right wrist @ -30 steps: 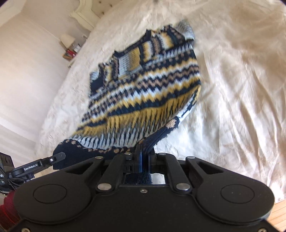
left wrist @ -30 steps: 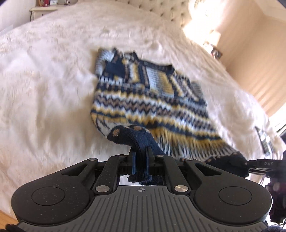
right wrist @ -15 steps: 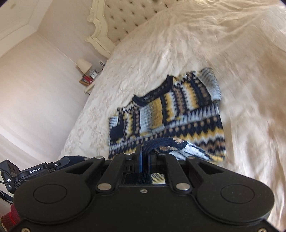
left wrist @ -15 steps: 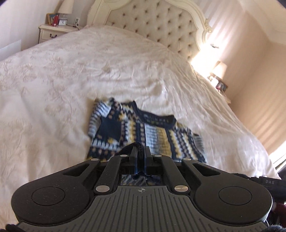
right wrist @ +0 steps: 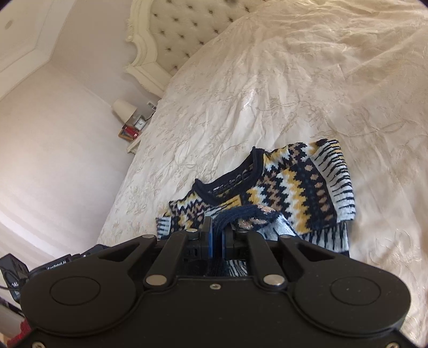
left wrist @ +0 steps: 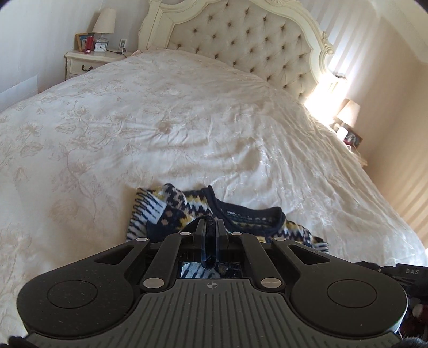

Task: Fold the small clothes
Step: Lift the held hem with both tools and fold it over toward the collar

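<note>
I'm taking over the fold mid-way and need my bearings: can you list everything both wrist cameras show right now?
sweater: one, navy, yellow, tan and white knit, on the bedspread, navy hem carried up toward the neckline.
bedspread: one, cream with a floral pattern, covering the bed.
headboard: one, cream, tufted, at the far end.
nightstand: one, cream, left of the headboard, bearing a lamp, a clock and a framed picture.
second lamp: one, pale shade, right of the bed.
left gripper: one, black, fingers shut on the sweater's hem.
right gripper: one, black, fingers shut on the hem.
</note>
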Demonstrator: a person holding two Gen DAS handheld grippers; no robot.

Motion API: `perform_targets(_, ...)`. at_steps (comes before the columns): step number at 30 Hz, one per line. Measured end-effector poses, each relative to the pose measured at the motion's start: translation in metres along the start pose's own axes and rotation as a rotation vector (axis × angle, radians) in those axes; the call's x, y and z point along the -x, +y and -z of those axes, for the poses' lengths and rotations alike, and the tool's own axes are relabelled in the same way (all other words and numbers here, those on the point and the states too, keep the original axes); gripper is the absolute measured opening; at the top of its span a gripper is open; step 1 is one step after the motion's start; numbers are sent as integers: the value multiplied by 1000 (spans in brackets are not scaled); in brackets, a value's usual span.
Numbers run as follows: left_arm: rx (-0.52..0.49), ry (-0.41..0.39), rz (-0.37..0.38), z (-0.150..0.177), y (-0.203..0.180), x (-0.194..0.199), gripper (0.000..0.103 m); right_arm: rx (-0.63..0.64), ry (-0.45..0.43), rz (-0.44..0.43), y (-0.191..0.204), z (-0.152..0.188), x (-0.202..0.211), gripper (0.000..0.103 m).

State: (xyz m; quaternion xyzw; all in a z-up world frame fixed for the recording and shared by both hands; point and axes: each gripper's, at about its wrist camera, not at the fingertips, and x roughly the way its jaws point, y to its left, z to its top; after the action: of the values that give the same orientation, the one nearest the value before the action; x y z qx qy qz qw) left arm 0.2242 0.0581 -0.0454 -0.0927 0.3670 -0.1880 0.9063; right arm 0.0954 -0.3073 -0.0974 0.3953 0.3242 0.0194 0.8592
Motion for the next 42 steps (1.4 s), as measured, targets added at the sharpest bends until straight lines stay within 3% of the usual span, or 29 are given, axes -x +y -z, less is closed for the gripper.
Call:
perform_targets(10,-15,59,35,-32,12,-61,6,-75,-25,115,-7,-22,-47,13)
perform_targets(18,26,149,0,-38,30,-116,6,-131,17,192,-23,-42,-95,15)
perform_targets(26,52,179,-82,-52,49,-150,8,-143,75,237,-44,-60,-135,25)
perform_targets(29,36,171,-91,-59,52,-152,13,-132,75,237,-49,-63,-141,38)
perform_targets(31,4,166,-91,-61,50,-152,24,-120,50,233,-49,-65,-141,52)
perform_targets(32,-10,168,-85,-61,49,-151,25,-112,38,230,-49,-67,-140,54)
perform_targets(38,-75,248,-34,-46,38,-157,32,-5,32,256,-41,-71,-136,56)
perform_targets(42,-96,318,-41,-31,37,-170,32,78,81,285,-40,-63,-134,56)
